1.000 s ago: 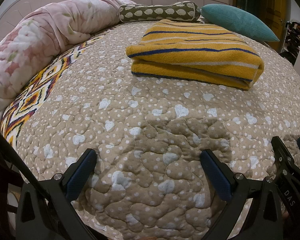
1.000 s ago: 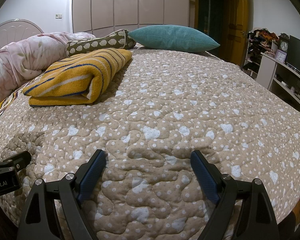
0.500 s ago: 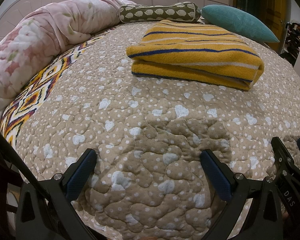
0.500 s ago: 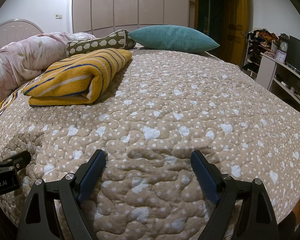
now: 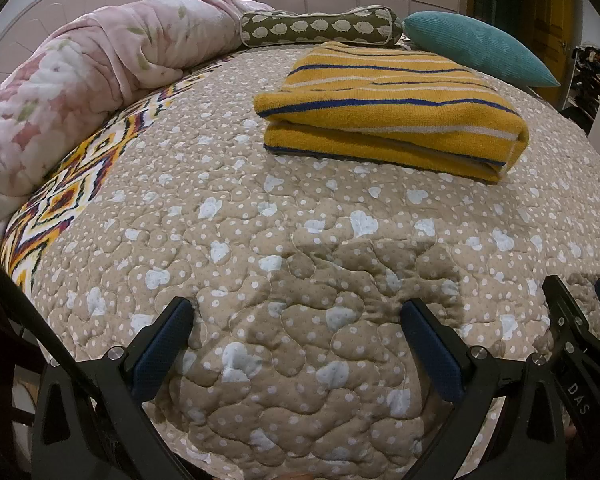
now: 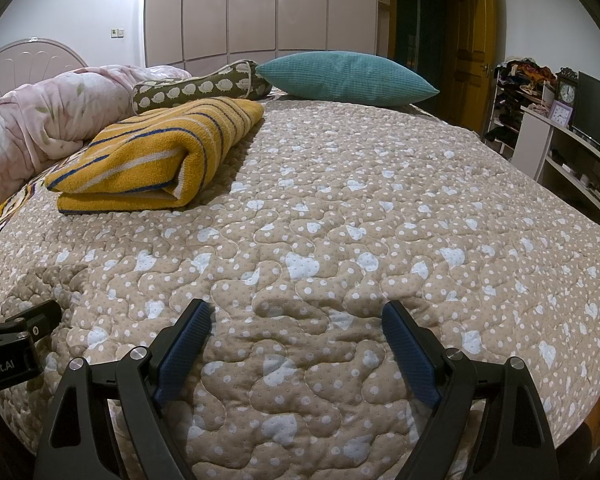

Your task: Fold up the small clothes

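Across the quilted bed the yellow striped garment already lies folded, so we keep left gripper and right gripper wide open, empty, and only square its edges gently.

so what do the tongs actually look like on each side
Both alike: the left tongs and right tongs have black angular frames with silver screws and ribbed dark blue pads. White lettering reads "DAS" on the right one's body and "Robot.AI" on the left's.
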Motion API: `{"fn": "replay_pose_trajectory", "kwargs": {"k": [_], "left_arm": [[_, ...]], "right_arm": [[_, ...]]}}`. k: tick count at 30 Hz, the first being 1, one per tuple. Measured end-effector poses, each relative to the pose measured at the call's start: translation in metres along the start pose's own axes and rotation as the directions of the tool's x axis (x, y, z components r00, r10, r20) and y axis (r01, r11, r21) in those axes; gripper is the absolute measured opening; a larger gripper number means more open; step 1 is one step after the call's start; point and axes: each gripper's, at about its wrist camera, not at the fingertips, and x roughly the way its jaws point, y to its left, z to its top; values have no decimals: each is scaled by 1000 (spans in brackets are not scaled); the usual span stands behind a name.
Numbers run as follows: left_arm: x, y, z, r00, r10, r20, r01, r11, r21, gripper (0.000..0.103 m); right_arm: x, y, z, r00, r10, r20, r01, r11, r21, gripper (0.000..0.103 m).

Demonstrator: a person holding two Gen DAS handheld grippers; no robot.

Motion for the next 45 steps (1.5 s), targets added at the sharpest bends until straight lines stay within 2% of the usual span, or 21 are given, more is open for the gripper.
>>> {"fn": "replay_pose_trajectory", "kwargs": {"k": [12,17,20,24,29,34,45], "left_arm": [[-1,2,-3,1000,-1,5,1,1000,-3,103],[-1,2,-2,1000,-5,1,5,1000,-5,103],[-6,3,4,1000,-14,-5,14,1000,-8,103],[-21,5,15,999,-32,35,33,999,-35,103],[-42,-6,28,992,-29,120,28,1000,9,103],[-46,-16,35,988,-63,142,58,998,38,103],[-21,-17,49,995,-42,86,40,999,27,103]], "right_arm": [[-1,1,-2,1000,-4,4,4,1000,-2,91],[-3,-1,10,1000,-8,-27,7,999,-31,92],[-8,-5,19,1000,-23,-2,23,999,-35,92],[-18,-9,31,998,-42,41,44,998,-38,92],[-24,-12,38,997,-42,62,43,999,-27,92],[-21,-13,35,998,-41,50,43,999,-31,92],[-19,-4,21,999,-32,27,33,999,-28,92]]}}
